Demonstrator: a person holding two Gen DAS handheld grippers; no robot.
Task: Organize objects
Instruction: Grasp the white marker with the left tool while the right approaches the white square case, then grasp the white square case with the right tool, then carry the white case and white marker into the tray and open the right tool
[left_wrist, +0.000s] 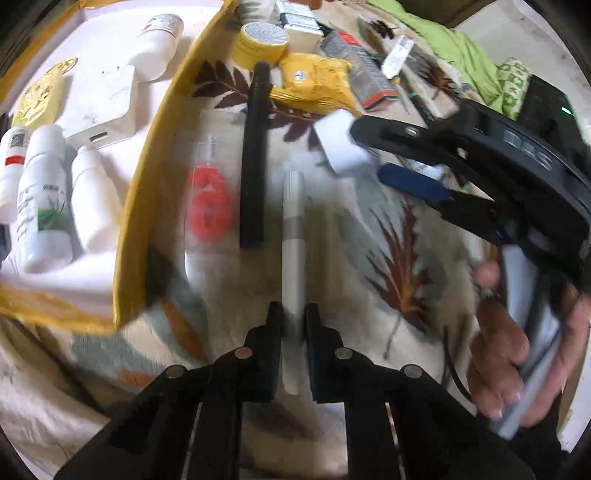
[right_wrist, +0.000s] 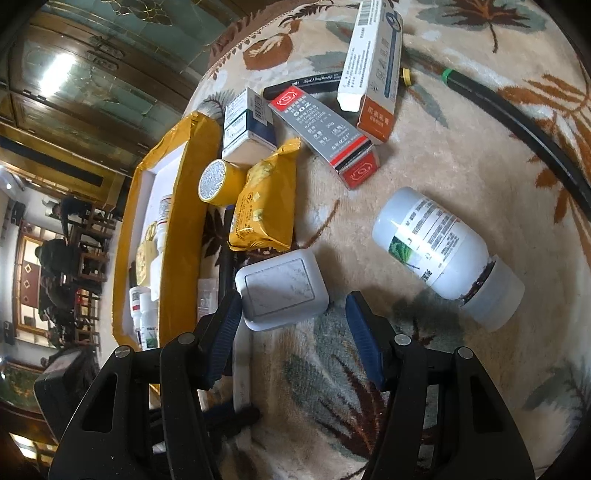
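The left gripper (left_wrist: 293, 325) has its jaws pinched onto a smooth white-and-grey marker pen (left_wrist: 293, 236) that runs straight ahead. The right gripper (right_wrist: 293, 325) stands wide open, empty, with a rounded white plastic case (right_wrist: 282, 290) just ahead, touching its left pad; beyond lies a grey box printed "502" (right_wrist: 325, 136)

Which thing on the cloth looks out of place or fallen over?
The white bottle lies on its side on the leaf-pattern cloth, away from the yellow box where other bottles are already sorted. Several small cartons are scattered at angles too.
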